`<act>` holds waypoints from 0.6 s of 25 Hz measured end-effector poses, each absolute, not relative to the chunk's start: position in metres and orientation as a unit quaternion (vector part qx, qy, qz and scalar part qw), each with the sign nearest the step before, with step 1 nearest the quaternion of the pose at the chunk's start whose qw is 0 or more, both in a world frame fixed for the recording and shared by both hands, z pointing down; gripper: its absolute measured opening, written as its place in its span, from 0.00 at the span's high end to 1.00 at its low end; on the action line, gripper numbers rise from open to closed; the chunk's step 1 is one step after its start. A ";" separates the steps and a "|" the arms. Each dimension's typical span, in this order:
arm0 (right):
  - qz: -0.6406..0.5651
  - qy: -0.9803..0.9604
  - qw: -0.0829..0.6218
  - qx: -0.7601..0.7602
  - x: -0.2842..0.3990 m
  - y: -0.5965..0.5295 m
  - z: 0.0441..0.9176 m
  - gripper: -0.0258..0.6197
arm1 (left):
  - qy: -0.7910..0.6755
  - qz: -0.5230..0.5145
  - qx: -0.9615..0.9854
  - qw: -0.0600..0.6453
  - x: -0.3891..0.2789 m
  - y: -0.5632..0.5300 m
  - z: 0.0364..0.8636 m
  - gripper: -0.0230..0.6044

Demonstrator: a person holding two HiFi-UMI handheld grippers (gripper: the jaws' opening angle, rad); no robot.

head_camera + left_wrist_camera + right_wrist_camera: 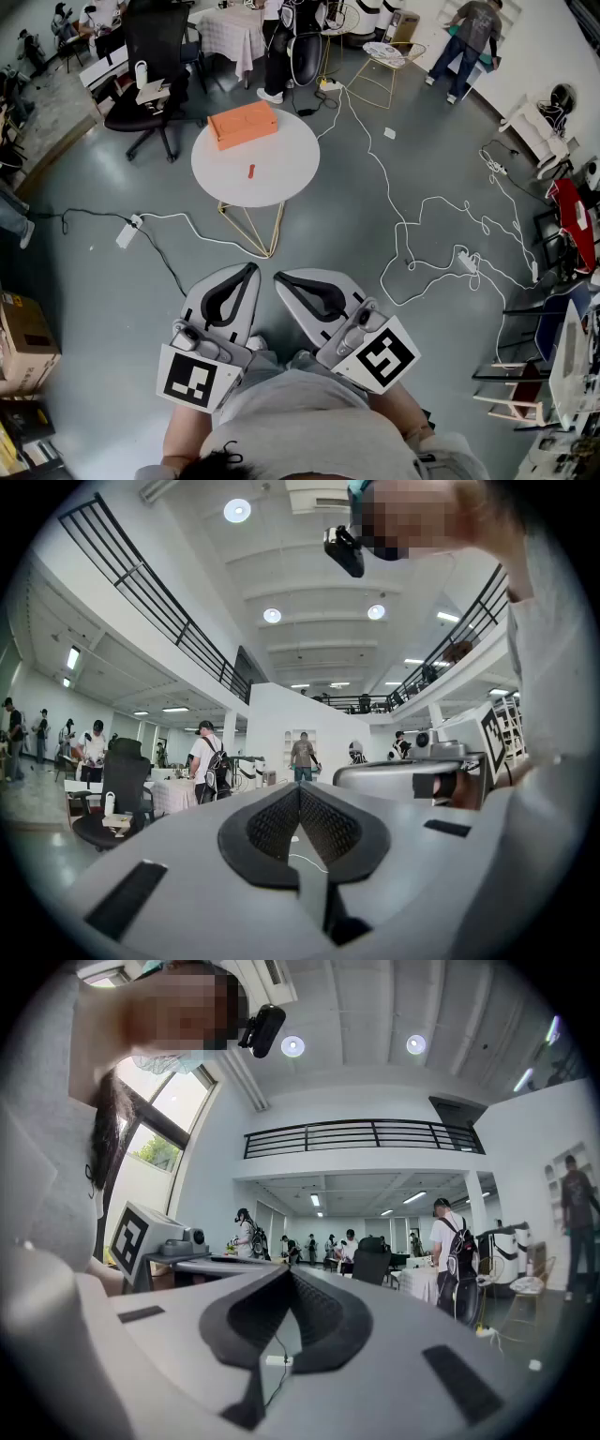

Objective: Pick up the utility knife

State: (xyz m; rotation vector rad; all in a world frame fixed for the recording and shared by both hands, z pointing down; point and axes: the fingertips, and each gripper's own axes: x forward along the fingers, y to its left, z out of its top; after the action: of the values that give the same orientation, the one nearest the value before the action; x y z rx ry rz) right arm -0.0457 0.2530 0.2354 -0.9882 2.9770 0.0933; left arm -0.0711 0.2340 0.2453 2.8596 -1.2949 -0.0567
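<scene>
The utility knife (250,172), small and red-orange, lies on a round white table (281,178) a good way ahead of me, just in front of an orange box (243,125). Both grippers are held low and close to the person's body, far short of the table. My left gripper (247,271) is shut with nothing in it, and my right gripper (283,279) beside it is likewise shut and empty. In the left gripper view the left gripper (300,791) points across the room, and in the right gripper view the right gripper (287,1273) does the same. Neither gripper view shows the knife.
White cables (422,225) and a power strip (127,232) trail over the grey floor around the table's gold wire legs (255,225). A black office chair (150,84) stands at the far left, a wire chair (386,67) further back. A cardboard box (26,343) sits at left. People stand in the background.
</scene>
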 end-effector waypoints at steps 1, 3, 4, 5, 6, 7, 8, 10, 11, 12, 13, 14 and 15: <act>0.029 0.949 0.001 -0.315 -0.048 0.251 0.235 0.95 | -0.410 -0.030 0.911 -0.005 -0.072 0.232 0.240 0.95; 0.027 0.948 0.000 -0.316 -0.051 0.248 0.236 0.95 | -0.408 -0.040 0.912 -0.010 -0.075 0.228 0.236 0.95; 0.027 0.948 -0.001 -0.316 -0.052 0.247 0.236 0.95 | -0.409 -0.032 0.912 -0.004 -0.077 0.227 0.240 0.95; 0.027 0.948 -0.002 -0.316 -0.053 0.245 0.236 0.95 | -0.411 -0.022 0.912 0.002 -0.079 0.226 0.244 0.95; 0.027 0.948 -0.002 -0.316 -0.054 0.244 0.236 0.95 | -0.411 -0.016 0.912 0.006 -0.080 0.224 0.246 0.95; 0.027 0.948 -0.002 -0.316 -0.055 0.242 0.236 0.95 | -0.409 -0.015 0.912 0.007 -0.081 0.222 0.247 0.95; 0.027 0.948 -0.002 -0.317 -0.057 0.239 0.237 0.95 | -0.407 -0.016 0.913 0.007 -0.082 0.220 0.246 0.95; 0.025 0.948 -0.003 -0.317 -0.062 0.234 0.238 0.95 | -0.403 -0.019 0.915 0.009 -0.085 0.214 0.244 0.95; 0.024 0.948 -0.004 -0.317 -0.066 0.231 0.238 0.95 | -0.403 -0.018 0.915 0.009 -0.088 0.211 0.245 0.95; 0.023 0.948 -0.005 -0.317 -0.069 0.228 0.239 0.95 | -0.404 -0.015 0.914 0.010 -0.092 0.209 0.247 0.95; 0.021 0.948 -0.006 -0.318 -0.072 0.226 0.240 0.95 | -0.405 -0.013 0.914 0.010 -0.096 0.206 0.249 0.95; 0.019 0.948 -0.006 -0.319 -0.075 0.223 0.242 0.95 | -0.405 -0.011 0.914 0.010 -0.099 0.204 0.251 0.95; 0.018 0.947 -0.007 -0.320 -0.079 0.221 0.243 0.95 | -0.403 -0.010 0.915 0.010 -0.103 0.202 0.252 0.95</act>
State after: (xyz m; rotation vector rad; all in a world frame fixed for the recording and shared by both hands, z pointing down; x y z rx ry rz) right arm -0.0788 0.2205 0.2434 -1.0110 2.9883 0.0557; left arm -0.1025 0.2020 0.2521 2.8553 -1.2592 -0.0296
